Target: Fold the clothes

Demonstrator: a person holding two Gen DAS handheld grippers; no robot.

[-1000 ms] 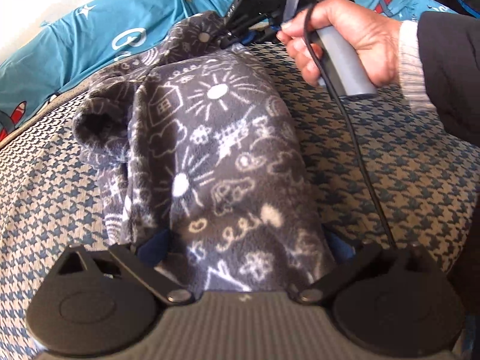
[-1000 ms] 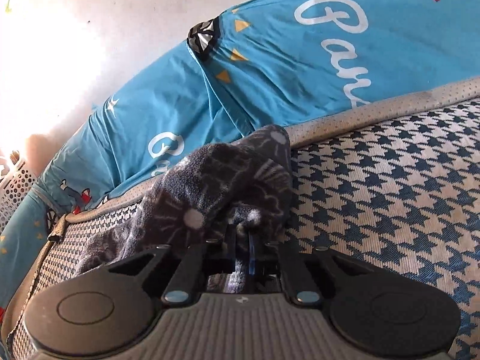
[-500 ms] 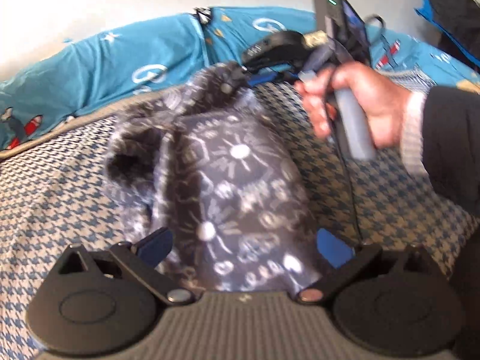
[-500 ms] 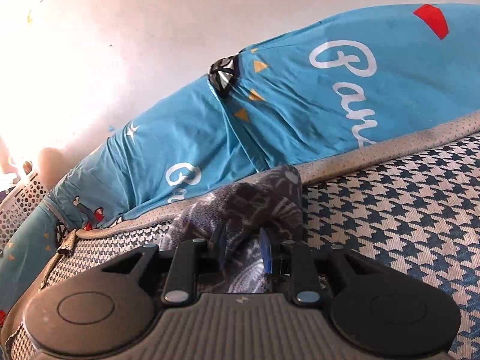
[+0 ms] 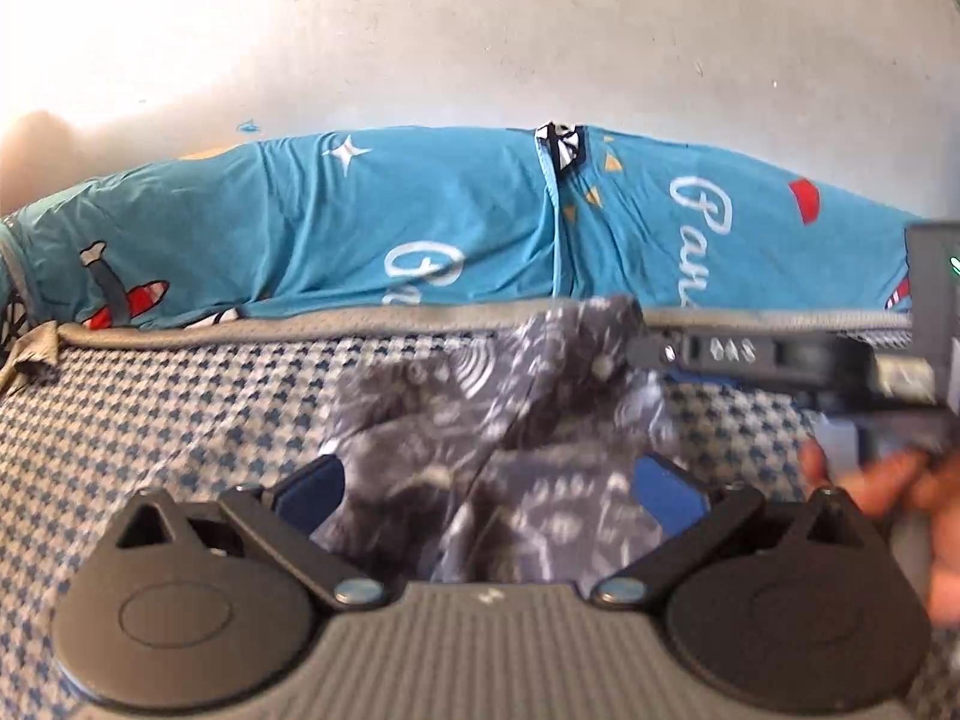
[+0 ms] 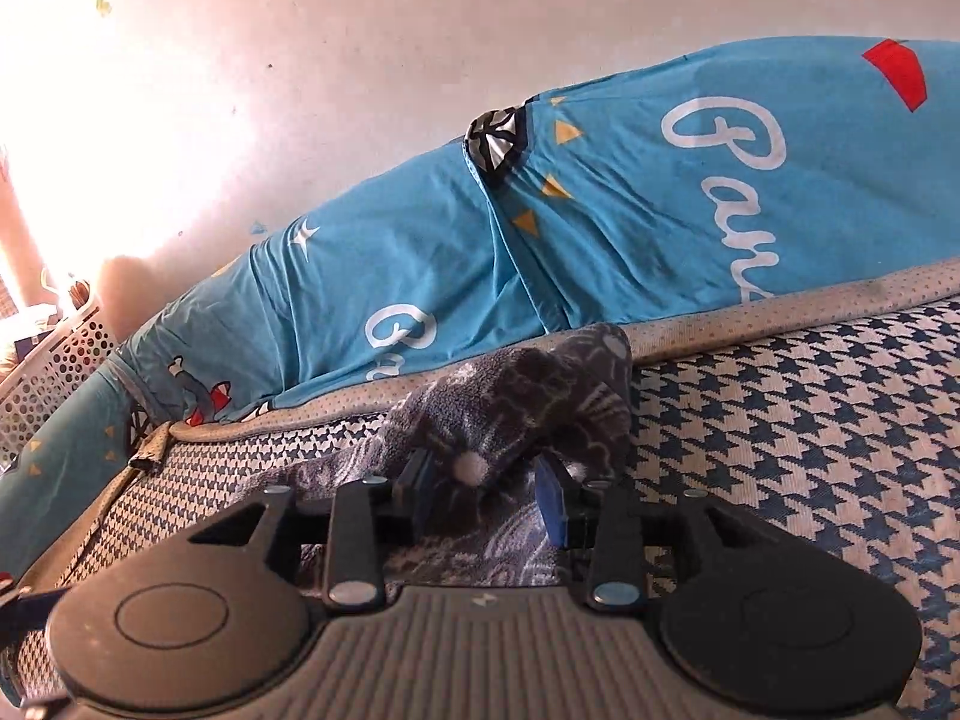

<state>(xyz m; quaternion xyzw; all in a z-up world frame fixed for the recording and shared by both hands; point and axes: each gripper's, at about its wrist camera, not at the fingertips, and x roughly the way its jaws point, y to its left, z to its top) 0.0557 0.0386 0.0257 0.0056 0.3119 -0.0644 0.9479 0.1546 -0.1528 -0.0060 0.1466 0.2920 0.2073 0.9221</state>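
Hand (image 5: pixel 894 492) appears beside left tongs (image 5: pixel 492 480) only.

Left gripper (image 5: pixel 489 483): black linkages, silver screws, ribbed grey housing, blue pads (image 5: pixel 669 489). Right gripper (image 6: pixel 486 495) looks alike, perhaps identical.

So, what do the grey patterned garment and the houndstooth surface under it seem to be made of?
Grey patterned garment: probably fleece, matte; its surface looks fuzzy and its folds thick. Houndstooth surface: woven fabric, matte; ribbed weave lines show in the blue-and-cream pattern.
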